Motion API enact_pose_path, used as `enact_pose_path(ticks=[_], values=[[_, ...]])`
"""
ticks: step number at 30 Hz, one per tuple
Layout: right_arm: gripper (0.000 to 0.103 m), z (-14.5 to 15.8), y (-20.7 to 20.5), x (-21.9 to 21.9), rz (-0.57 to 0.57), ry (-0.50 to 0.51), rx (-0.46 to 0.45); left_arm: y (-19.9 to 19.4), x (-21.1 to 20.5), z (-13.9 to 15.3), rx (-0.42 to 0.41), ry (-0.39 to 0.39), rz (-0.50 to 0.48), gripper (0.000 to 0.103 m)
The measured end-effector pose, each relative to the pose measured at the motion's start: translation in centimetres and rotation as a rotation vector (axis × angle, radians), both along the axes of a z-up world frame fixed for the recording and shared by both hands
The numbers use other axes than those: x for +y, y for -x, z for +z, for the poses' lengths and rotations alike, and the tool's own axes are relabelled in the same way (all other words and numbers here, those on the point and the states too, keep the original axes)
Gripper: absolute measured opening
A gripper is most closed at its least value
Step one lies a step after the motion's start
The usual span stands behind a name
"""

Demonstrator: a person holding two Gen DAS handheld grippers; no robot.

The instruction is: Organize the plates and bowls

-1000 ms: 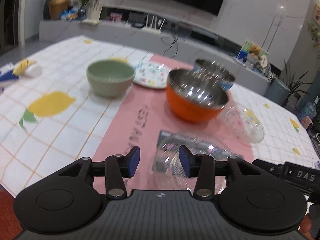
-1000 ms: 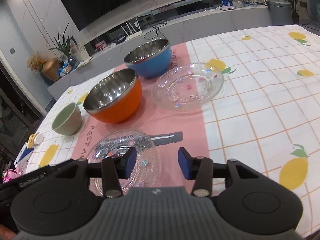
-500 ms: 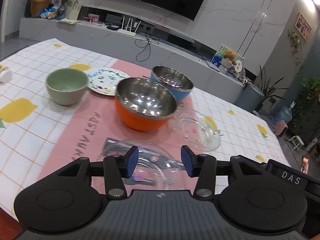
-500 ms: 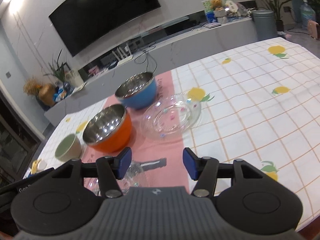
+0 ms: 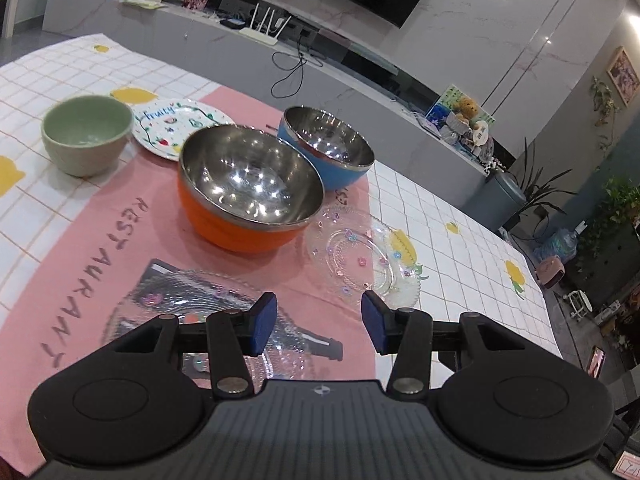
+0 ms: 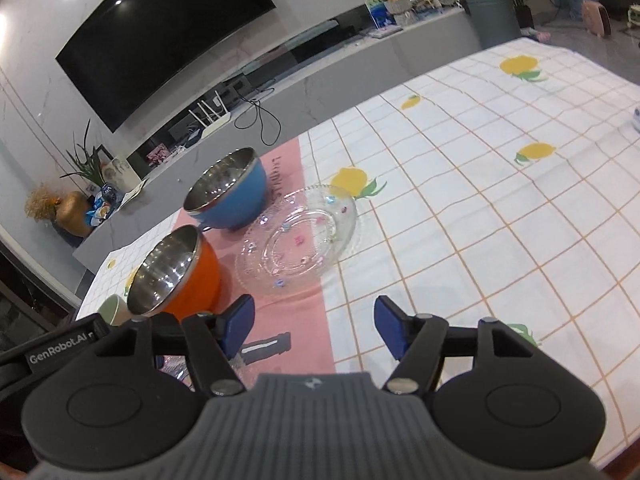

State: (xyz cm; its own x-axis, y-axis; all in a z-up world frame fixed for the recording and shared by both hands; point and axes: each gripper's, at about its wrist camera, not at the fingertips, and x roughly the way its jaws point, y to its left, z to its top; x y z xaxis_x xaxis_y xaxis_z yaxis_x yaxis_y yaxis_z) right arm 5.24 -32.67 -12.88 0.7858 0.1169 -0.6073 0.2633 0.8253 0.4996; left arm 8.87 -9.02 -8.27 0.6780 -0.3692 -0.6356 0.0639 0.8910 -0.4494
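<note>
An orange steel-lined bowl (image 5: 250,192) (image 6: 176,276) stands mid-table on the pink runner (image 5: 100,240), a blue steel-lined bowl (image 5: 328,148) (image 6: 228,194) behind it. A green ceramic bowl (image 5: 86,136) (image 6: 114,310) and a painted "Fruity" plate (image 5: 176,126) sit far left. One clear glass plate (image 5: 360,260) (image 6: 298,240) lies right of the orange bowl; another clear glass plate (image 5: 192,308) lies under my left gripper's left finger. My left gripper (image 5: 319,327) is open and empty above the table. My right gripper (image 6: 314,330) is open and empty, short of the right glass plate.
The table wears a white checked cloth with lemon prints (image 6: 500,200). A grey TV console (image 5: 240,52) with a router and cables runs behind the table. A bin and plants (image 5: 508,196) stand at the far right. The left gripper's body (image 6: 48,356) shows in the right wrist view.
Both grippers have risen and pulled back from the near glass plate, then tilted toward the dishes. Their jaws have opened slightly wider. No dish has moved.
</note>
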Motion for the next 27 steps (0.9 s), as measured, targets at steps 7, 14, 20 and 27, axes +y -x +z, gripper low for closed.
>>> enact_pose_path(ticks=[7,14,20,27], values=[[0.065,-1.2,-2.1,-0.9,-0.009,0.004,0.036,-1.7,-1.2,-1.2,0.018,-0.020,0.012,0.054],[0.054,-2.6,-4.7,-1.7,-0.003,-0.048,0.063,-3.5,-1.5,-3.1,0.072,0.021,0.056,0.054],[0.049,-3.2,-6.8,-2.0,-0.002,-0.043,0.070,-4.8,-2.3,-3.5,0.083,0.037,0.076,0.050],[0.043,-4.0,-8.2,-3.2,-0.037,-0.063,0.089,-6.6,-4.3,-4.1,0.086,-0.005,0.069,0.045]])
